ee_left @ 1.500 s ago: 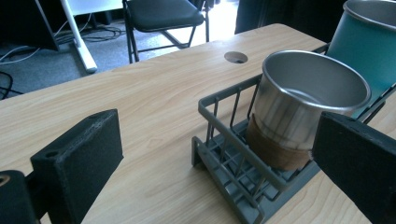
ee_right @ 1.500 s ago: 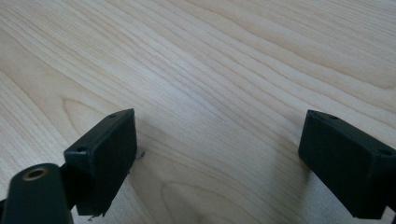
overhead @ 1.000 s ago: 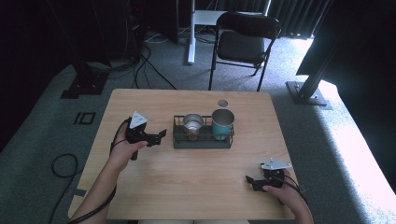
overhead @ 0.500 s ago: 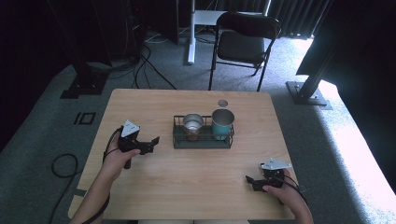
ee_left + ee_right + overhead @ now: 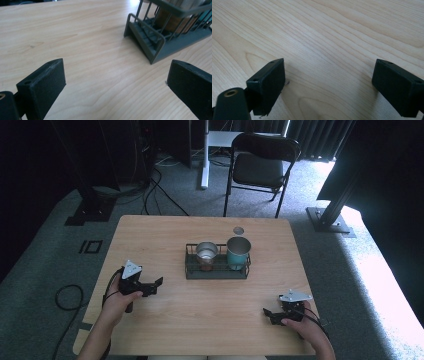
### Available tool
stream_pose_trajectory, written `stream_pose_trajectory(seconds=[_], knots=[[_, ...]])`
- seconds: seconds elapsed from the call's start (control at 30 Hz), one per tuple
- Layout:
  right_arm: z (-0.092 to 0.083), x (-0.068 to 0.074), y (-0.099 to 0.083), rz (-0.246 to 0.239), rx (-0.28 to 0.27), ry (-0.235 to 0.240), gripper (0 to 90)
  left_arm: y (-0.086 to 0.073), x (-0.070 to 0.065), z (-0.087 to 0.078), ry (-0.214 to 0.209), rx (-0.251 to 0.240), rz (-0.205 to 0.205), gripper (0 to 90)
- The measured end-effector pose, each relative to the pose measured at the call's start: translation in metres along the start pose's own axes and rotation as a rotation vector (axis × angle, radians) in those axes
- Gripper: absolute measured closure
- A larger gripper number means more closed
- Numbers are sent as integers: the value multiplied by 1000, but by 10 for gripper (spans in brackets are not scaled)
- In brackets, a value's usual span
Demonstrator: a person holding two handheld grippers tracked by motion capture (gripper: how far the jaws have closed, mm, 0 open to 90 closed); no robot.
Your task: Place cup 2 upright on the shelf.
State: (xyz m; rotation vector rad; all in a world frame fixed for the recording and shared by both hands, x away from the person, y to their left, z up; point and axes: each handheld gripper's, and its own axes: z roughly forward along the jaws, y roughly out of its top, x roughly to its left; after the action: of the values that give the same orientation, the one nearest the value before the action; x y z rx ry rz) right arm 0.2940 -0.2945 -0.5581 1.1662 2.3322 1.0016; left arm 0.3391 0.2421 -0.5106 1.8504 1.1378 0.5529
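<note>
From the high view, I see the whole worktop [image 5: 165,235]: my left hand-held gripper [image 5: 153,287] sits at about 8 o'clock from the middle, my right hand-held gripper [image 5: 270,315] at about 5 o'clock near the front edge. Between them, towards 12 o'clock, stands a dark wire rack [image 5: 217,270] holding a steel cup [image 5: 206,252] on its left and a teal tumbler [image 5: 238,251] on its right, both upright with open mouths facing up. A small round lid [image 5: 238,230] lies flat on the wood just behind the rack. The rack is at roughly 2 o'clock from my left hand-held gripper, near but apart, and at roughly 10 o'clock from my right one, well apart. Beyond the worktop a black folding chair [image 5: 262,167] stands on the carpet.

In the left gripper view I get what the high view cannot give: the rack [image 5: 160,45] from close and low, at 1 o'clock, with its thin grey bars, slatted base, and a brownish cup base behind the bars. My jaws stand wide apart with only bare wood between them, gripping nothing.

In the right gripper view there is just wood grain of the worktop [image 5: 332,37]. These jaws also gape wide and hold nothing.
</note>
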Motion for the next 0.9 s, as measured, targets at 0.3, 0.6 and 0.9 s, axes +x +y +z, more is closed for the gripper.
stream_pose_trajectory(seconds=[0.3, 0.6, 0.9], knots=[[0, 0, 0, 0, 0, 0, 111, -18, 4, -7, 22, 16, -32, 27], [0, 0, 0, 1, 0, 0, 111, -34, 8, -13, 45, 45, -44, 27], [0, 0, 0, 1, 0, 0, 111, -47, 13, -20, 91, 67, -56, 27]])
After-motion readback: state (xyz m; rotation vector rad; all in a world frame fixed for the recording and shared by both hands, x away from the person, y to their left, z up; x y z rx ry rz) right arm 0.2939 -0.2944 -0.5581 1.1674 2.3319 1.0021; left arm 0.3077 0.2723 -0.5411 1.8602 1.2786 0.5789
